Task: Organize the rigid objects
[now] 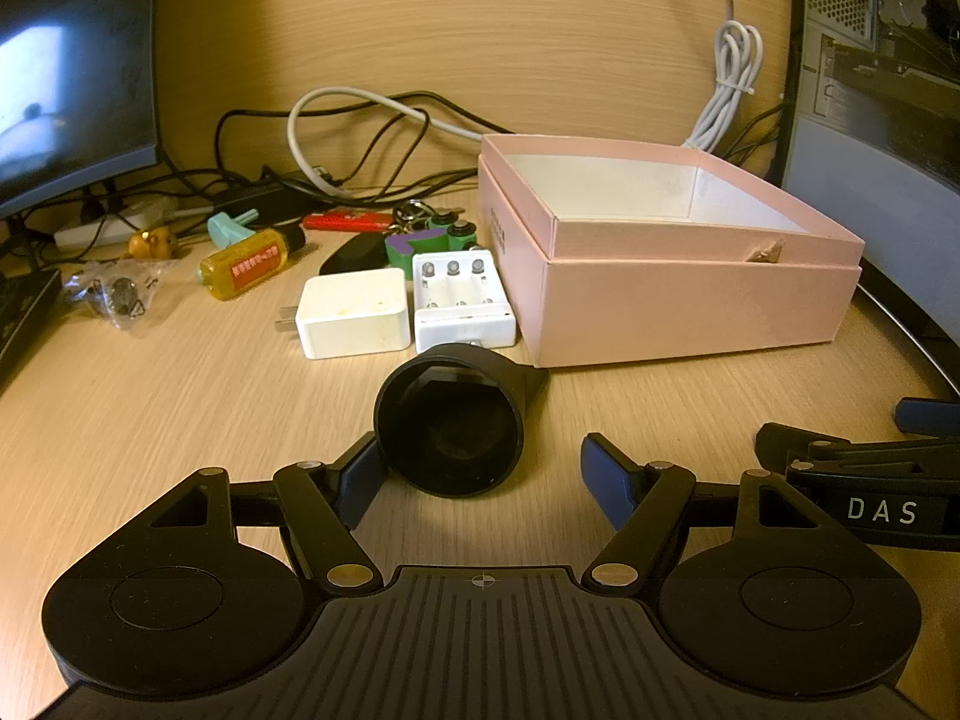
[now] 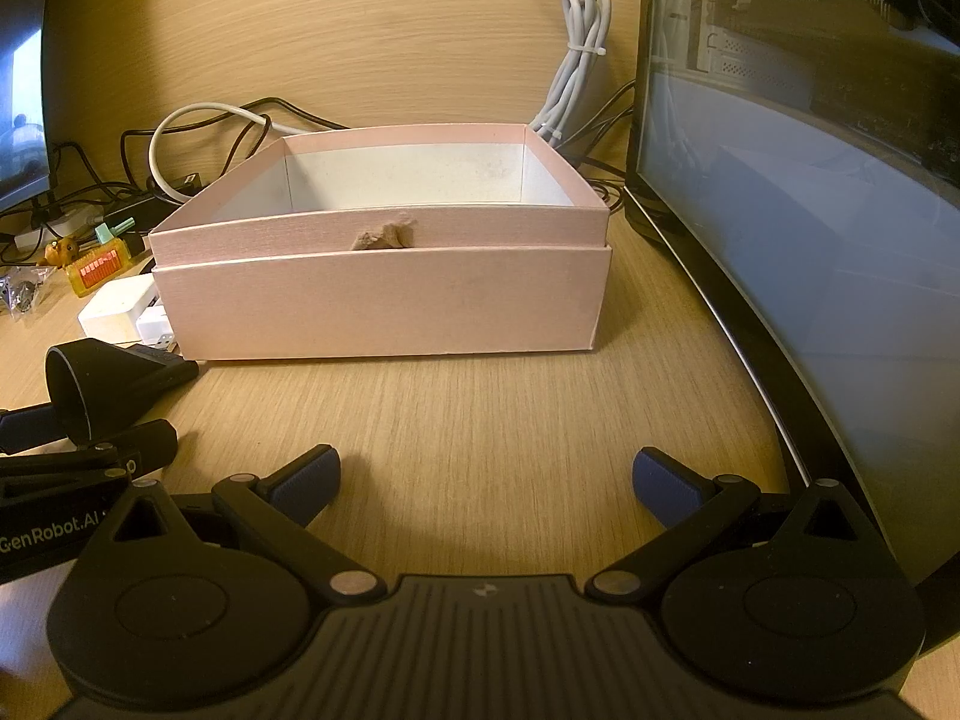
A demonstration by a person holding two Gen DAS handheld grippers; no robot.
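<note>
A black cone-shaped lens hood (image 1: pixel 453 423) lies on its side on the wooden desk, its wide mouth toward me. My left gripper (image 1: pixel 480 474) is open, its left pad beside the hood's rim and its right pad well clear of it. An open pink box (image 1: pixel 672 276) stands to the right behind the hood; what shows of its inside is bare. In the right wrist view my right gripper (image 2: pixel 485 483) is open and empty over bare desk in front of the pink box (image 2: pixel 384 312). The hood (image 2: pixel 102 387) shows at far left there.
Behind the hood lie a white charger (image 1: pixel 351 312), a white battery charger (image 1: pixel 462 300), a yellow screwdriver handle (image 1: pixel 252 261), a purple-green piece (image 1: pixel 420 243), a black fob (image 1: pixel 354 255) and a plastic bag (image 1: pixel 117 294). Cables run along the back. A monitor (image 2: pixel 810 240) stands at right.
</note>
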